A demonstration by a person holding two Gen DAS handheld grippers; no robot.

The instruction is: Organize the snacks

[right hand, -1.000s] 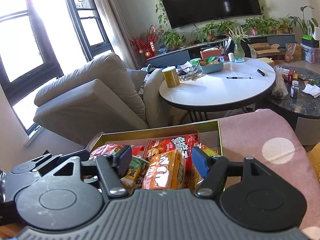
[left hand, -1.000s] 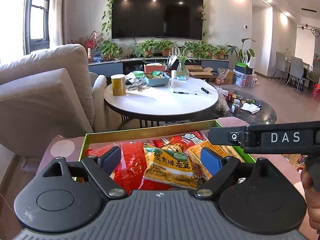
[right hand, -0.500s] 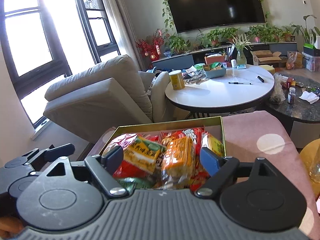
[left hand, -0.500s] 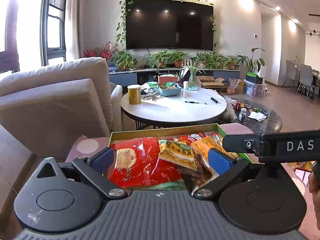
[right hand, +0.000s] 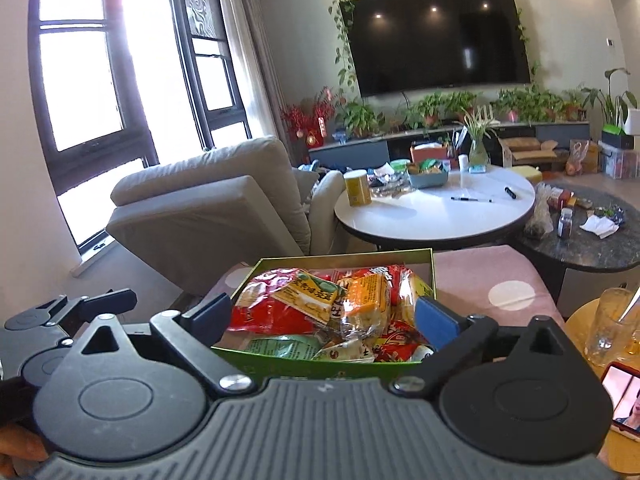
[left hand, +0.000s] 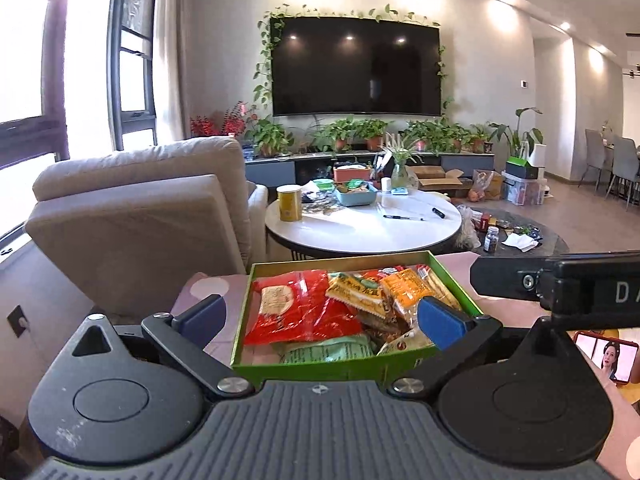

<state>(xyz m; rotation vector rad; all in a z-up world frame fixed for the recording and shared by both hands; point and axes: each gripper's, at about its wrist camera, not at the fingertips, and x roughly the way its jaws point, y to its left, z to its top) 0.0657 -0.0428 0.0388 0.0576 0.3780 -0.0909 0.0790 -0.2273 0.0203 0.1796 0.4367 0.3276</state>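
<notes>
A green box (left hand: 320,368) full of snack packets sits on a pink dotted surface (left hand: 208,292). It holds a big red packet (left hand: 300,308), yellow and orange packets (left hand: 404,292) and a pale green one (left hand: 324,350). My left gripper (left hand: 320,316) is open and empty, held above and behind the box's near edge. My right gripper (right hand: 320,314) is open and empty, over the same box (right hand: 332,366), with the orange packet (right hand: 366,304) between its fingers' line of sight. The right gripper's body shows at the right of the left wrist view.
A beige armchair (left hand: 140,220) stands left. A round white table (left hand: 360,224) behind the box bears a yellow can (left hand: 289,202), a blue bowl and pens. A dark table (right hand: 588,236) is at right. A glass (right hand: 612,328) and phone (right hand: 624,400) lie near right.
Both grippers have pulled back and risen from the box, and their fingers have opened wider. The whole box with its near wall now shows.
</notes>
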